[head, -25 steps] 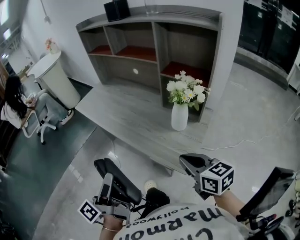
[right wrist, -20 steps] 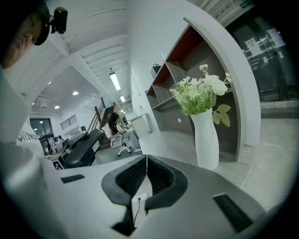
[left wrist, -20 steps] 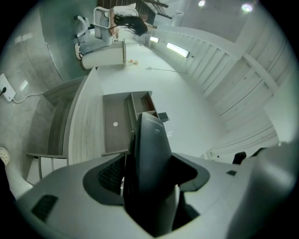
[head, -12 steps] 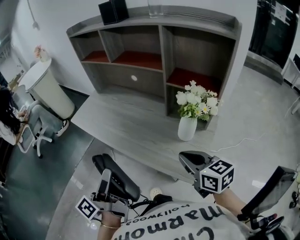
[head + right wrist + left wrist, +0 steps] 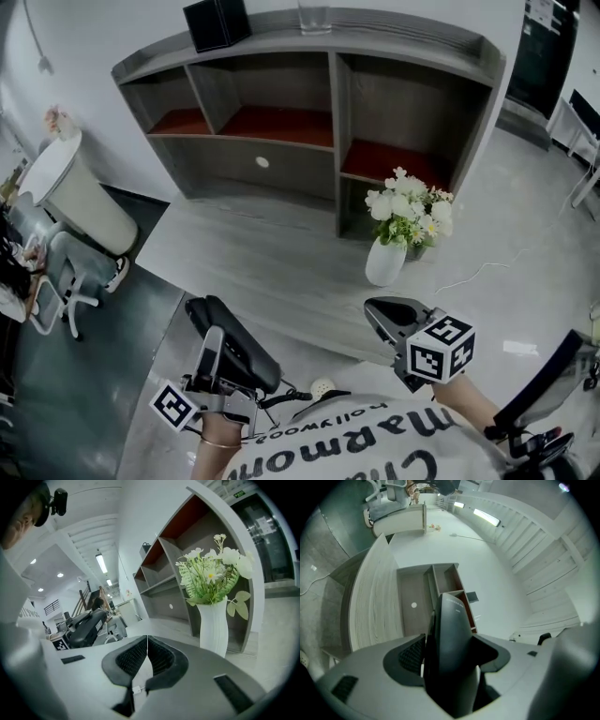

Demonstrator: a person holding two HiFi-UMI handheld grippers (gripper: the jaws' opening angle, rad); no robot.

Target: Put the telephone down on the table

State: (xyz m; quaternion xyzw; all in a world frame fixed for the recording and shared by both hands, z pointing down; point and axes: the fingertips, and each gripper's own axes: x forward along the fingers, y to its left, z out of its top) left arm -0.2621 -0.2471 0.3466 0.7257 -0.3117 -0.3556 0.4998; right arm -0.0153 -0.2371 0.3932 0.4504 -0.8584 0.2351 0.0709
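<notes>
Black telephone (image 5: 452, 620) handset is clamped in the left tool (image 5: 223, 364), both pads pressed on its sides, with the long end sticking forward and up out of the jaws. It is held in the air over the floor (image 5: 141, 375), just short of the worktop's (image 5: 253, 248) near edge toward the near-left corner, not touching the worktop. In the left gripper view the handset fills the gap between the jaws and points toward the shelf unit (image 5: 319, 103).

Right tool (image 5: 382, 314) is closed, jaws together, nothing between them. The right gripper view shows the pads meeting along one line. This tool hangs by the worktop's near edge, toward the near-right corner, well apart from the handset.

The grey wood-grain worktop carries the shelf unit along its far edge. The unit has a grey frame and red-brown compartment floors. A white vase (image 5: 385, 262) with white flowers (image 5: 410, 210) stands upright on the worktop in front of the shelf unit's lower right compartment, just beyond the right tool.

A black box (image 5: 217, 22) sits on top of the shelf unit at its left end, and a clear glass (image 5: 314, 15) is on top near the middle.

Off the worktop's left edge are a white rounded counter (image 5: 80, 192) and a white chair (image 5: 58, 281) on the floor.
</notes>
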